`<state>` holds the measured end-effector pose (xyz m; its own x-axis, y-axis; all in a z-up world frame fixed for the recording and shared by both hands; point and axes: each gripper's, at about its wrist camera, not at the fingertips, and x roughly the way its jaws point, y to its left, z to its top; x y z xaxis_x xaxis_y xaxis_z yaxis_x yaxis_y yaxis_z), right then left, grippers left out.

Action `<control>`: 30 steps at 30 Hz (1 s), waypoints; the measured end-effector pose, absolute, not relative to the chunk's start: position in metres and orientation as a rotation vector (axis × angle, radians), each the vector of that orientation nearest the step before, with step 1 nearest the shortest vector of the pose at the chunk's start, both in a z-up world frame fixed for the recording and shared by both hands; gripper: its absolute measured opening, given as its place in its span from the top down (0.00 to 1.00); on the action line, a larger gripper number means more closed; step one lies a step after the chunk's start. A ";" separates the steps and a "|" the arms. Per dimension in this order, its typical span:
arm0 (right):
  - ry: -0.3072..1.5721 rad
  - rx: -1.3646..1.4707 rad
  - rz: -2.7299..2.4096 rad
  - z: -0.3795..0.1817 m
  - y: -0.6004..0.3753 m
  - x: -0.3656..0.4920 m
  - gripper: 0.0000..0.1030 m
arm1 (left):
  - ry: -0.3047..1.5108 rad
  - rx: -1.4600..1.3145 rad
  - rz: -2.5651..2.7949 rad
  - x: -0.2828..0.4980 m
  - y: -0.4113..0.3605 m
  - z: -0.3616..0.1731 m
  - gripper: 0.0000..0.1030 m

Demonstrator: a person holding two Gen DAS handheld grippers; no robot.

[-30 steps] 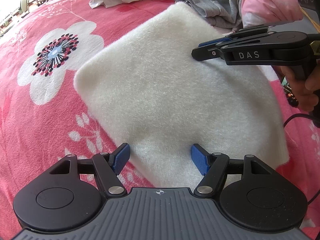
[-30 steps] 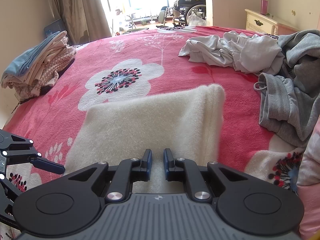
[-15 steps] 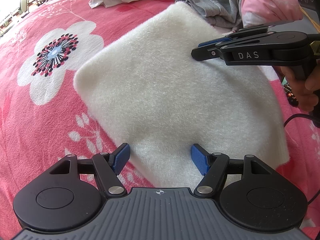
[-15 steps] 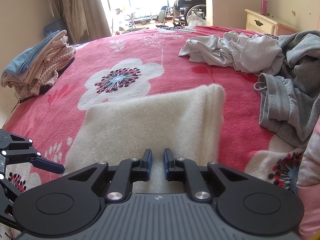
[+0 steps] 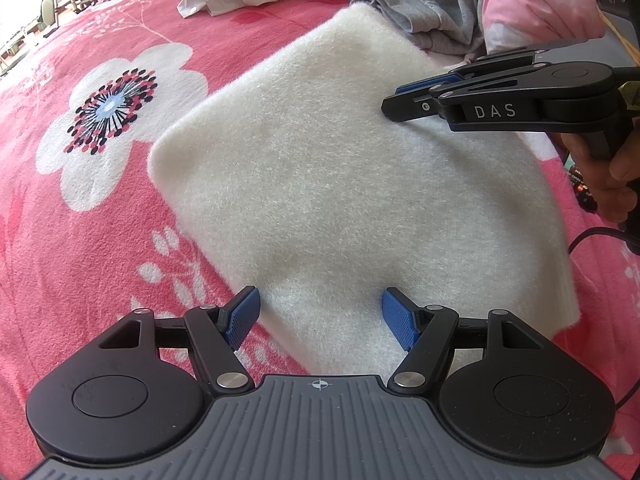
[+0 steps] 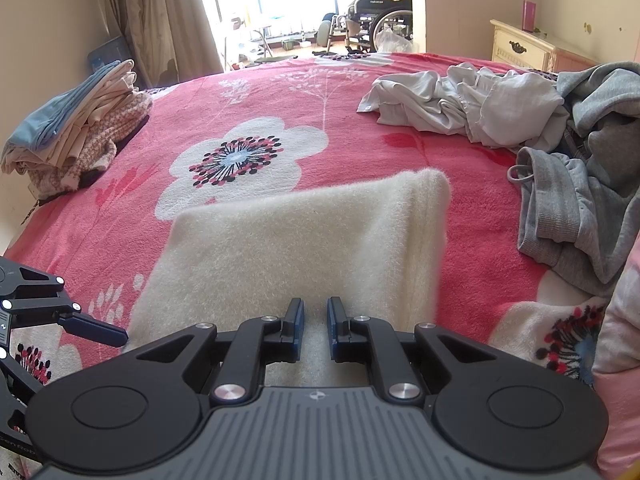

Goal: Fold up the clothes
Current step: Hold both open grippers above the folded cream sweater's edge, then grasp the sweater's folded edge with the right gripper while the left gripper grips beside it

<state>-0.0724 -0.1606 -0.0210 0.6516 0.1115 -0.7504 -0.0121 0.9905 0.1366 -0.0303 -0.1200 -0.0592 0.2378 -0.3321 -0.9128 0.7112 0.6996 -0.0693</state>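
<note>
White fleece [image 5: 340,184] flat on pink flowered bedspread [image 5: 80,240]. Left gripper [image 5: 320,316] near, jaws wide over fleece edge. Right gripper [image 5: 390,102] at right, narrow, above fleece. Grey clothes [image 5: 432,4] far.

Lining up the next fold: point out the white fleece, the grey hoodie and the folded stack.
white fleece [image 6: 304,248], right wrist view, middle of top.
grey hoodie [image 6: 568,216], right wrist view, ribbed hem.
folded stack [image 6: 80,124], right wrist view, middle layers.
</note>
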 end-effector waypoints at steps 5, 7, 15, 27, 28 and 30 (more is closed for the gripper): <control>0.859 0.122 0.071 -0.021 -0.161 -0.072 0.88 | 1.118 0.403 -0.741 -0.030 -0.120 -0.059 0.34; 0.858 0.121 0.071 -0.022 -0.161 -0.072 0.88 | 1.117 0.404 -0.741 -0.030 -0.119 -0.060 0.34; 0.858 0.122 0.069 -0.022 -0.161 -0.072 0.88 | 1.115 0.405 -0.742 -0.031 -0.119 -0.060 0.34; 0.760 0.326 0.095 -0.003 -0.206 -0.086 0.63 | 1.099 0.289 -0.786 -0.020 -0.094 -0.057 0.34; 0.749 0.360 0.096 -0.002 -0.214 -0.088 0.57 | 1.082 0.264 -0.788 -0.017 -0.084 -0.058 0.33; 0.786 0.450 0.094 -0.014 -0.231 -0.089 0.42 | 1.070 0.212 -0.798 -0.011 -0.065 -0.062 0.31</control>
<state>-0.0888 -0.2310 -0.0135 0.7074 0.2465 -0.6624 0.0834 0.9015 0.4247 -0.0112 -0.0649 -0.0619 0.2366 -0.4792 -0.8452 0.6738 0.7076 -0.2126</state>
